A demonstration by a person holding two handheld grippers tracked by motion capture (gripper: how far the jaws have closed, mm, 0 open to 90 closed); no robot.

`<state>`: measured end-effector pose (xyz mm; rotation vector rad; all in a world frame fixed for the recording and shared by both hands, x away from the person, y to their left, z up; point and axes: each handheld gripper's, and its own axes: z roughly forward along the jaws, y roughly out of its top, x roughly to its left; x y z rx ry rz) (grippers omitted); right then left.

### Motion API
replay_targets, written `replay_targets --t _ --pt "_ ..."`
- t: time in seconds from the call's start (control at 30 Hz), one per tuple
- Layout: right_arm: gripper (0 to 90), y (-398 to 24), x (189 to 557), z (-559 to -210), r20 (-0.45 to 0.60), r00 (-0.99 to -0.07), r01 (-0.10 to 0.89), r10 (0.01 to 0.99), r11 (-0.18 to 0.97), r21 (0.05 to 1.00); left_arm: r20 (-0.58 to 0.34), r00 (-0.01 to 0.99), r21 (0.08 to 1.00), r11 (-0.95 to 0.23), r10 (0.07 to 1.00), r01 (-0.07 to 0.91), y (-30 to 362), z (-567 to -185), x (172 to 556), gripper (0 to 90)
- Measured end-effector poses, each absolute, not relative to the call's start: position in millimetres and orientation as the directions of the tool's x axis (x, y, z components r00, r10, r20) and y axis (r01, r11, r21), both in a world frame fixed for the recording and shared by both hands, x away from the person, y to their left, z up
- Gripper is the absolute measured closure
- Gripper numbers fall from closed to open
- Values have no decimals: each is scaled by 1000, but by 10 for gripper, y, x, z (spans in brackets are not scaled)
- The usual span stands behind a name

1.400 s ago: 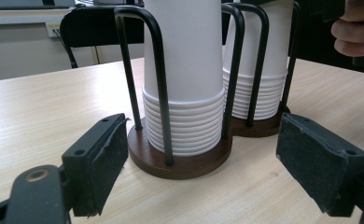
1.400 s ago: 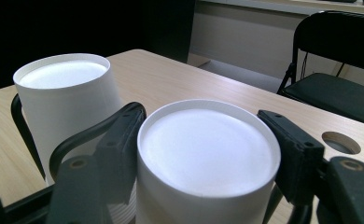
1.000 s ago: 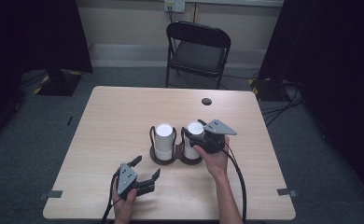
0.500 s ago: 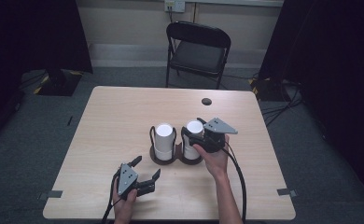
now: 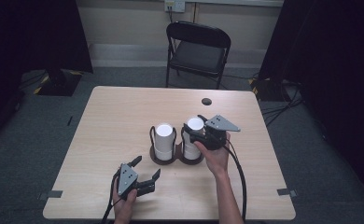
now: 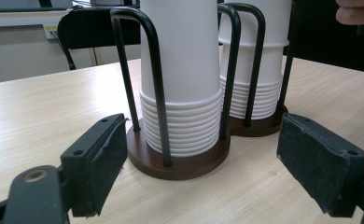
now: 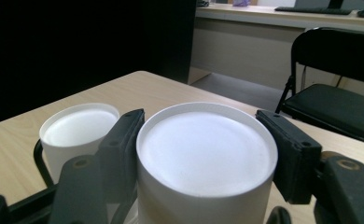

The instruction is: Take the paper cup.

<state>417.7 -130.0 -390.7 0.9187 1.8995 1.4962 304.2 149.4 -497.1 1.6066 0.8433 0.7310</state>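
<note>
On the tabletop [image 5: 105, 121] we see a two-ring cup holder [image 5: 176, 156] with two white cup stacks. Our right gripper [image 5: 195, 134] has its jaws closed on the right cup stack [image 5: 194, 135]. Our left gripper [image 5: 145, 171] rests wide, near the left cup stack [image 5: 164, 140]. A folding chair [image 5: 198, 51] stands beyond the far edge.
</note>
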Motion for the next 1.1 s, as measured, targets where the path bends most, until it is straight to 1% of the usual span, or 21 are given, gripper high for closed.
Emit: replay_targets --t 0.8,1.0,1.03,1.1 --pt "354 -1323 4156 -3624 -13 -607 150 795 131 980 20 557 982 -121 830 145 1492 -4970 3044 168" --pt "354 -1345 4147 -3590 0 -607 144 795 110 983 -20 568 982 -90 823 165 1527 -4970 3062 169" --pt "354 -1342 4130 -3591 -12 -598 126 801 109 986 -28 573 982 -85 819 169 1535 -4970 3065 168" --pt "355 -1344 4126 -3591 -10 -599 125 801 105 987 -35 579 983 -77 814 168 1549 -4972 3066 167"
